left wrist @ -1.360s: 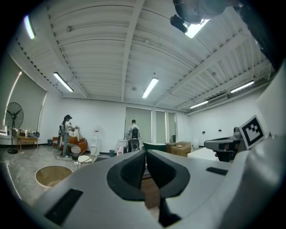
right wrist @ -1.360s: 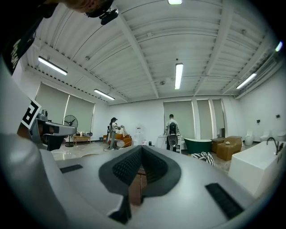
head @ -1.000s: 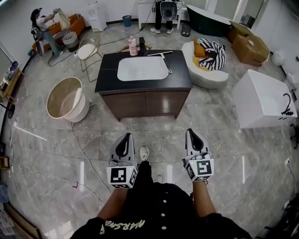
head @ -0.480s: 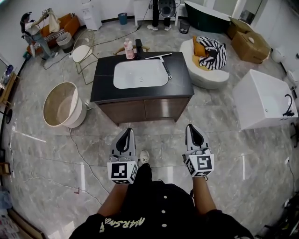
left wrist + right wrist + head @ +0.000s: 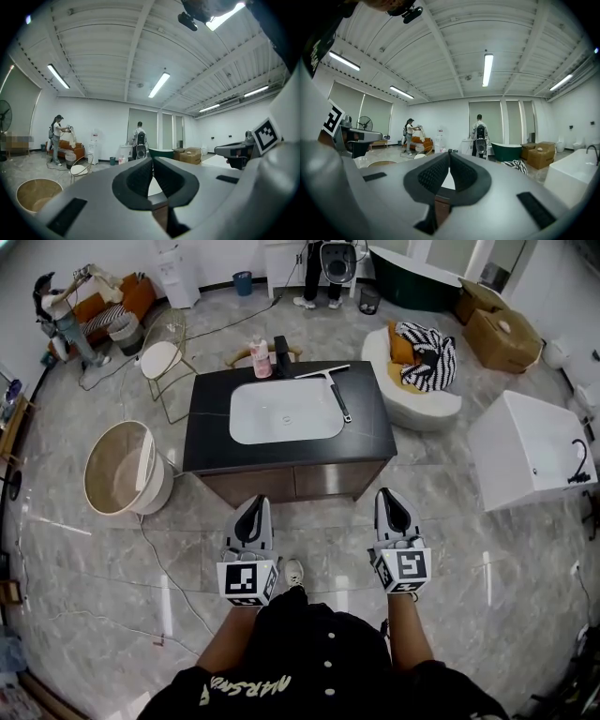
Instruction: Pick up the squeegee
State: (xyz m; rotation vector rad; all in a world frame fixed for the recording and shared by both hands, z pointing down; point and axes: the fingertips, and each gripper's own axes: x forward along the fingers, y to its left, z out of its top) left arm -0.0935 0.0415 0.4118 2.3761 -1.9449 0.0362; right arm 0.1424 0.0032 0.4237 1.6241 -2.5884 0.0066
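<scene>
The squeegee (image 5: 338, 397) lies on the black vanity top (image 5: 367, 432), just right of the white sink (image 5: 286, 412). Its blade is at the far end and its dark handle points toward me. My left gripper (image 5: 251, 504) and right gripper (image 5: 392, 494) are held side by side at waist height, short of the vanity's front and pointing level at it. Both are shut with nothing between the jaws. In the left gripper view the left gripper (image 5: 152, 160) has its pads meeting at the tip, and the right gripper (image 5: 449, 153) looks the same in its own view. The squeegee is hidden in both gripper views.
A pink bottle (image 5: 260, 344) and a black faucet (image 5: 280, 350) stand at the vanity's back edge. A round wooden tub (image 5: 120, 468) and a wire chair (image 5: 161, 358) stand to the left. A white bathtub (image 5: 534, 448) and a white seat with striped cloth (image 5: 424, 357) stand to the right. A cable (image 5: 173, 568) crosses the floor.
The vanity has drawn nearer and lower in the head view as the person walks toward it. Both grippers have come forward with the person and stay shut.
</scene>
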